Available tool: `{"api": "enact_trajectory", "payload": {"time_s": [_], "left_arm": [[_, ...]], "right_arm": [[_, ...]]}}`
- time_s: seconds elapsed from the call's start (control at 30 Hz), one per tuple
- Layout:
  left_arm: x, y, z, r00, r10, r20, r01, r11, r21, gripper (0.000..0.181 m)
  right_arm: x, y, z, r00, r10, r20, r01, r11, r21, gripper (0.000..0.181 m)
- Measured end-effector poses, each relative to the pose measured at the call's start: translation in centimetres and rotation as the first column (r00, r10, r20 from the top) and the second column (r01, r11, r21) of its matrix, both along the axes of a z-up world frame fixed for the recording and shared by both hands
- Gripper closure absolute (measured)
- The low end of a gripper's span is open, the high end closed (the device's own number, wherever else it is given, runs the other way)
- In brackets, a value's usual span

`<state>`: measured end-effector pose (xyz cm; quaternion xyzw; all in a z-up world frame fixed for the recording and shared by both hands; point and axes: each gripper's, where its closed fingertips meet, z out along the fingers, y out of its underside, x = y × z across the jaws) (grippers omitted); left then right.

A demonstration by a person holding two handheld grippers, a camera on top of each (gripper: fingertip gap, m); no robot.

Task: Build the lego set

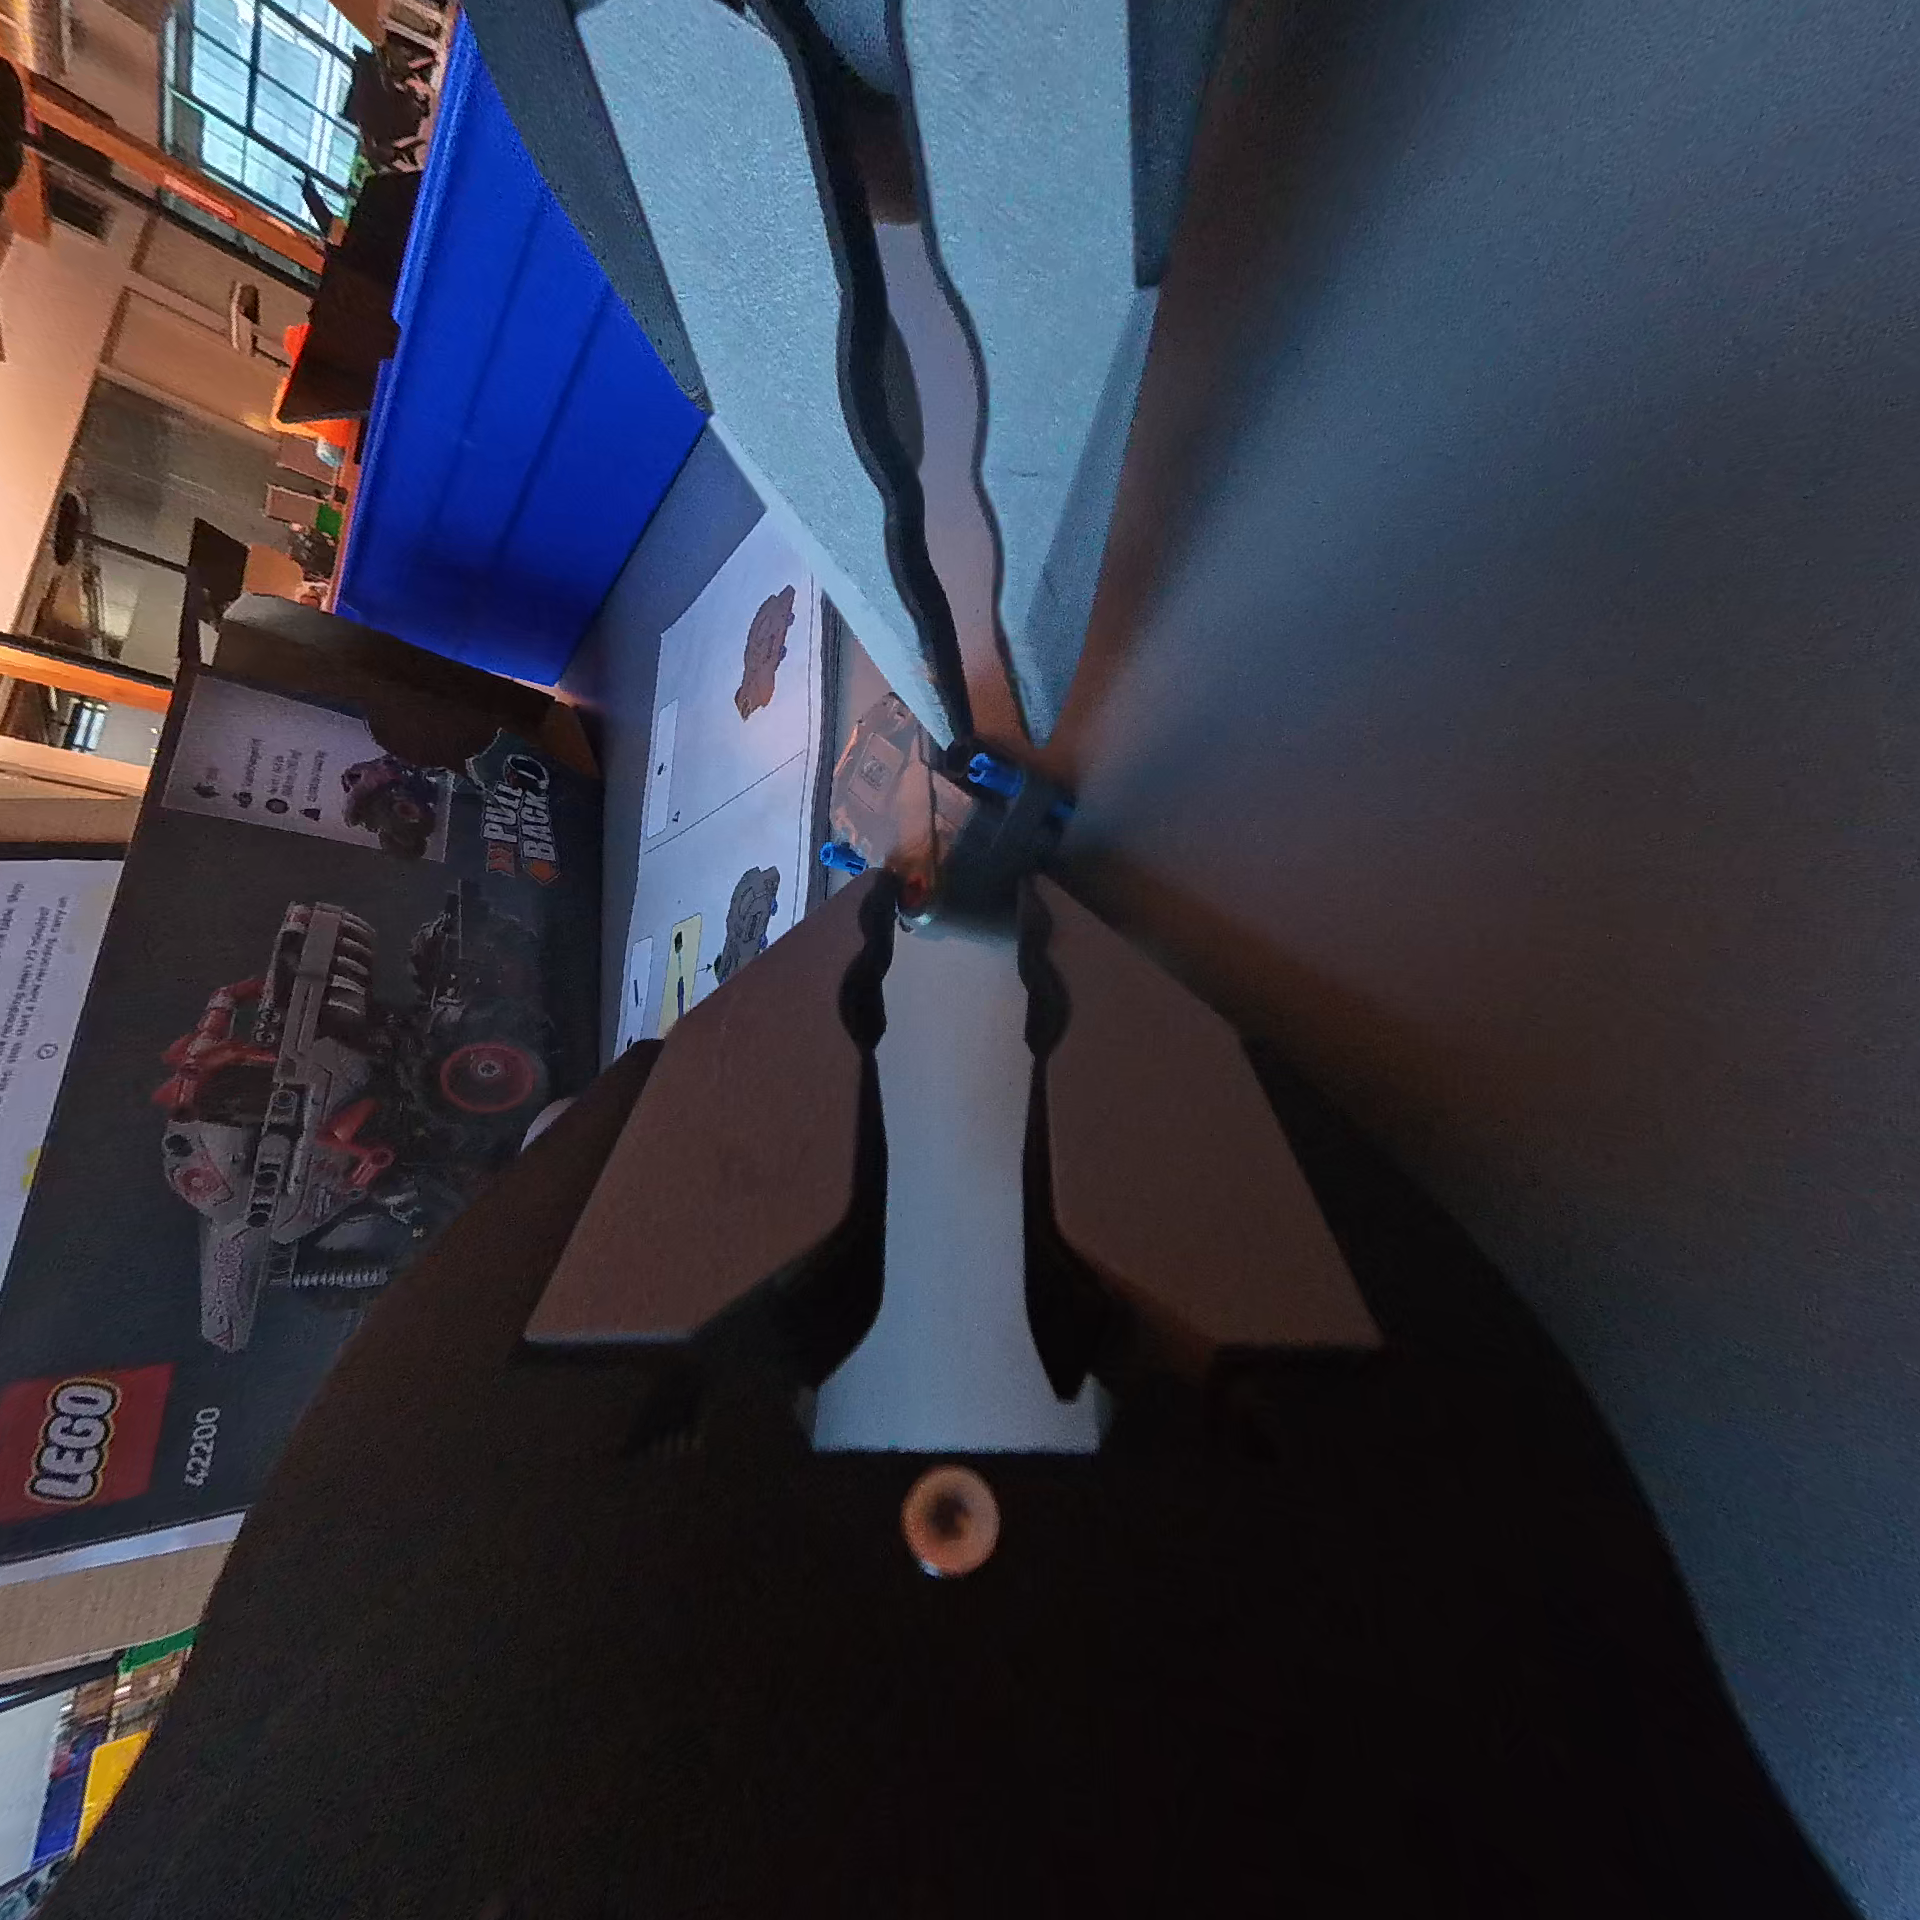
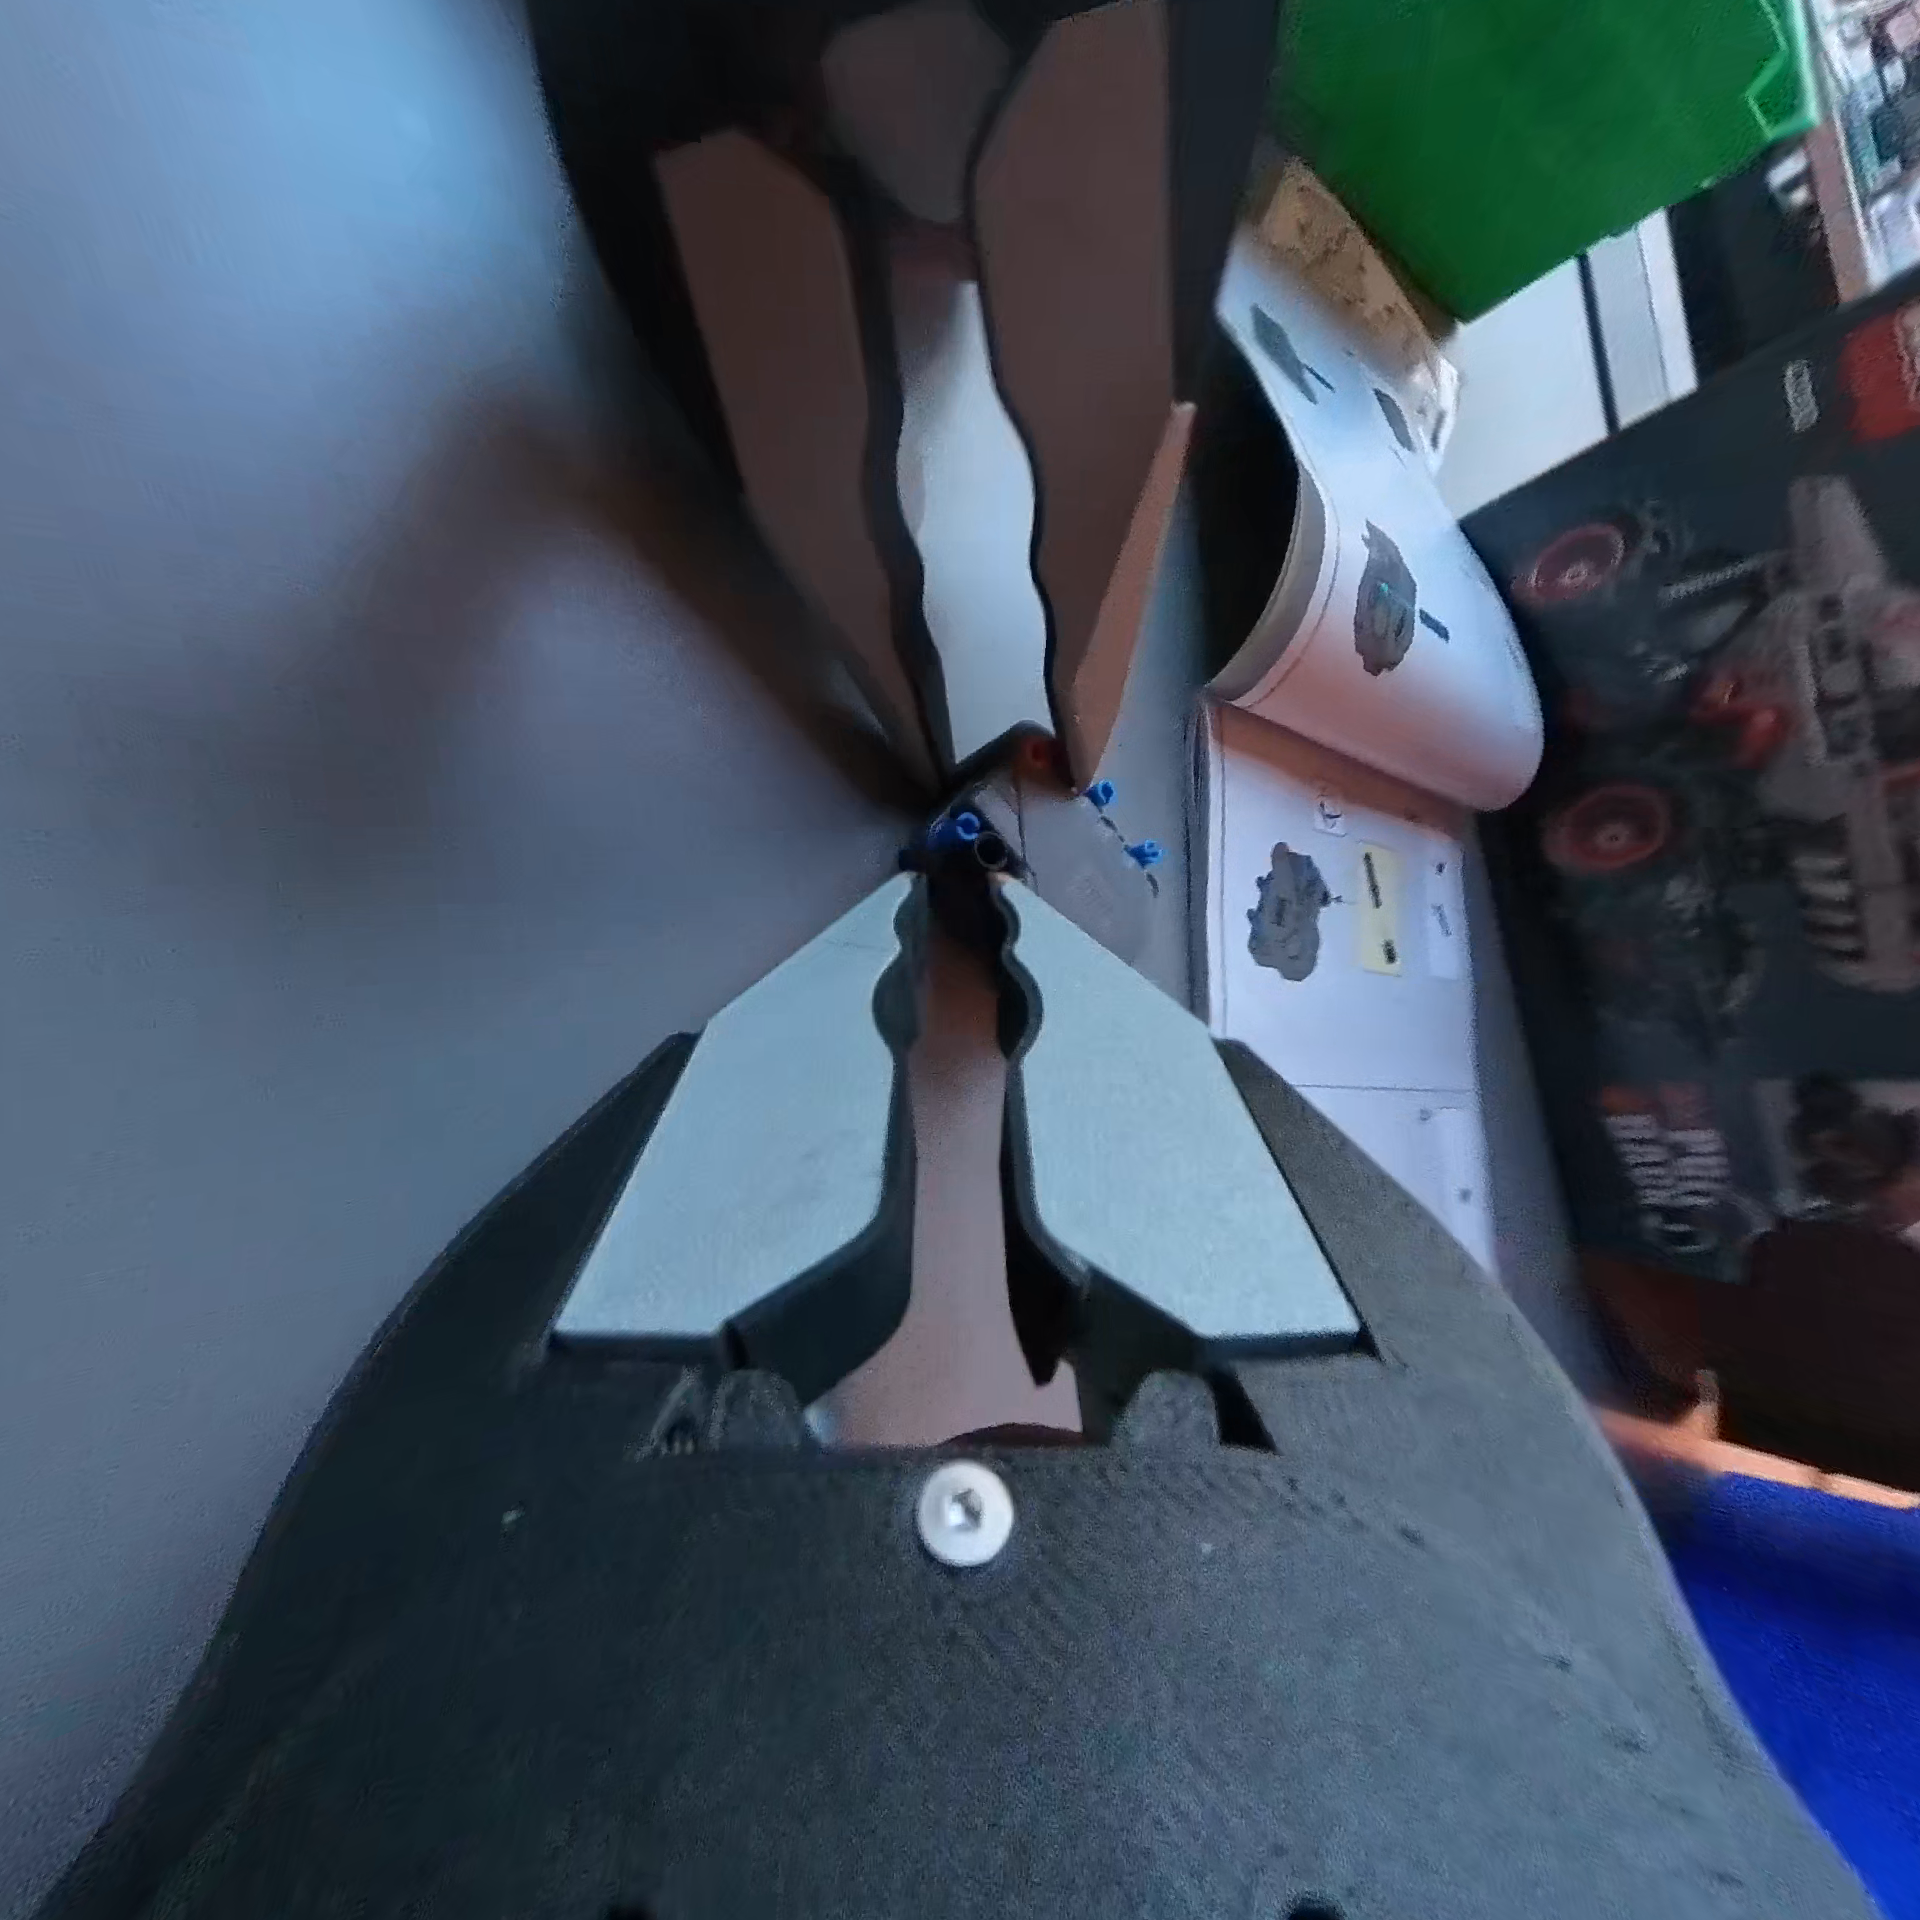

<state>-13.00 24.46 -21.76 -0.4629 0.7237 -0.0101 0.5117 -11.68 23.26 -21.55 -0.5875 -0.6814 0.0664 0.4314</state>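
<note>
My two grippers meet tip to tip over the table. My left gripper [image 1: 956, 899], with brown fingers, is shut on a small grey lego assembly [image 1: 881, 781] that carries blue pins [image 1: 987, 771]. It comes in from the top of the right wrist view [image 2: 1003, 774], where the assembly [image 2: 1081, 883] juts to the right. My right gripper [image 2: 956, 883], with grey fingers, is shut on a black piece [image 2: 987, 858] that is pressed against the assembly. In the left wrist view it reaches down from above [image 1: 982, 743] onto the same black piece [image 1: 1003, 831].
An open instruction booklet [image 1: 727, 769] [image 2: 1340, 935] lies beside the grippers. The dark lego box [image 1: 312, 1039] [image 2: 1714, 779] lies beyond it. A blue bin [image 1: 499, 364] [image 2: 1818, 1662] and a green bin [image 2: 1507, 135] stand at the edges. The grey table [image 2: 260, 727] fills the other side.
</note>
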Motion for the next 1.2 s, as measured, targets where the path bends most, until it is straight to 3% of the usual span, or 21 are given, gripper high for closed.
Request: {"api": "enact_trajectory", "payload": {"time_s": [0.03,0.13,0.43,1.2], "left_arm": [[0.0,0.0,0.0,1.000,0.001,0.001,-0.001,1.000,-0.002,0.160],[0.0,0.0,0.0,1.000,0.002,0.001,-0.002,1.000,-0.004,0.160],[0.1,0.0,0.0,1.000,0.003,-0.003,-0.003,1.000,0.003,0.161],[0.2,-0.1,0.0,1.000,-0.001,-0.004,0.001,1.000,0.003,0.160]], "right_arm": [[0.0,0.1,0.1,0.999,-0.021,-0.041,0.020,0.999,-0.029,0.175],[0.2,0.4,0.3,0.992,-0.065,-0.112,0.055,0.995,-0.084,0.181],[0.1,0.1,0.4,0.989,-0.041,-0.141,0.020,0.989,-0.145,0.180],[-0.3,0.1,0.9,0.993,0.022,-0.112,-0.045,0.976,-0.212,0.181]]}}
